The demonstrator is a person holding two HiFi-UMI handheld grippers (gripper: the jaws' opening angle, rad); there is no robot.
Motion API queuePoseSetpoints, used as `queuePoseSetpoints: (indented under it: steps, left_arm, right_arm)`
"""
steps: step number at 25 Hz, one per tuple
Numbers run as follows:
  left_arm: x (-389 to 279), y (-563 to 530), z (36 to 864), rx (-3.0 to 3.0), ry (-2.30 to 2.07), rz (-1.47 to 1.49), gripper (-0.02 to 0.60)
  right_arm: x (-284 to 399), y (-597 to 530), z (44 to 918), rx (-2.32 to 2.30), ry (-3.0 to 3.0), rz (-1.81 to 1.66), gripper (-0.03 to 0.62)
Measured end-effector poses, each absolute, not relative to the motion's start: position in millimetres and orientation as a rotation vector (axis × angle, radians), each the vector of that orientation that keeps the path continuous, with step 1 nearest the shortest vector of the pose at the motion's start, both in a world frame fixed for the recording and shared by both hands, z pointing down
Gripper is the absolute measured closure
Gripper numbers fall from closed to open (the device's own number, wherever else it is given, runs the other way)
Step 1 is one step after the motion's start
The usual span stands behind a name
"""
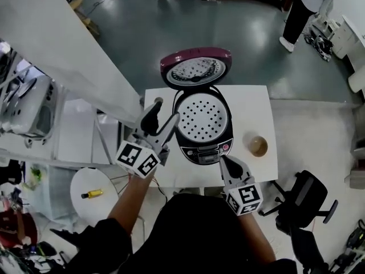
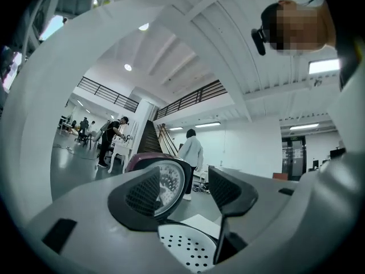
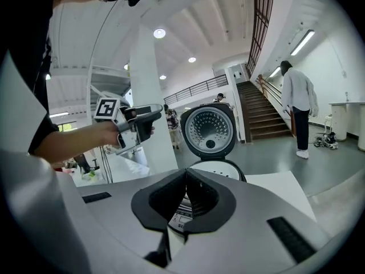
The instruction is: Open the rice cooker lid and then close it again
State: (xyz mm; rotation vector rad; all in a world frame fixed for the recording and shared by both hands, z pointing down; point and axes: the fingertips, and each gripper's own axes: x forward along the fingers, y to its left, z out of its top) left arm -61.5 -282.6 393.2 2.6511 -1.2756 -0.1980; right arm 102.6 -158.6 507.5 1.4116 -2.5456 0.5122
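White tabletop (image 1: 259,104) is sitting at ctr of the head view, w/ grey-green floor (image 1: 131,33) spreading round it. Nearest the lower edge, a small round stand (image 1: 80,178) is carrying a yellow item (image 1: 92,194) at lower left, and a black chair (image 1: 305,201) is standing at lower right.

R tongs (image 1: 224,161) are hovering just in front of the rice cooker (image 1: 228,121), by its control panel (image 1: 206,154). Their jaws are pressing together w/ nothing btwn them. Can't tell if the tip is touching the panel.

L tongs (image 1: 164,113) are hanging left of ctr, beside the cooker's left flank. Their jaws are standing wide apart and gripping nothing. In the left gripper view the lid is showing through the gap, beyond them and untouched.

The cooker is sitting mid-tabletop w/ a white perforated tray (image 1: 201,117) lying inside. A brown cup (image 1: 257,146) is standing to its right, apart from it.

Behind, the maroon lid (image 1: 197,68) is standing fully open at the cooker's far edge, its dimpled metal inner face showing toward the camera.

Far bg, upper right: a person (image 1: 301,7) in a light top and dark trousers is standing on the floor.
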Motion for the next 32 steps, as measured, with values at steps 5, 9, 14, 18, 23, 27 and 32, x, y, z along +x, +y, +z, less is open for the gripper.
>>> queuePoseSetpoints:
  steps: [5,9,14,18,23,27,32]
  left_arm:
    - [-62,-310,371,2.68,-1.346,-0.179,0.336]
    - [-66,-331,346,2.731,-1.394,-0.161,0.336]
    - [-73,-360,316,2.776,-1.357,-0.179,0.337]
    - [-71,-380,310,2.812,-1.303,-0.135,0.336]
    - [-54,-405,317,2.878,-1.144,-0.015,0.336]
    - [-50,-429,319,2.903,-1.056,-0.001,0.334]
    - [-52,-457,340,2.802,-0.974,-0.05,0.334]
  right_arm:
    - [106,-173,500,1.356,-2.59,0.505,0.594]
    - [104,-188,493,1.294,-2.628,0.482,0.594]
    - [102,-204,485,1.241,-2.66,0.459,0.594]
    - [96,-215,487,1.185,-2.681,0.458,0.594]
    - [93,-232,484,1.158,-2.683,0.447,0.594]
    - [93,-239,486,1.163,-2.668,0.444,0.594]
    - [87,-245,491,1.144,-2.652,0.453,0.594]
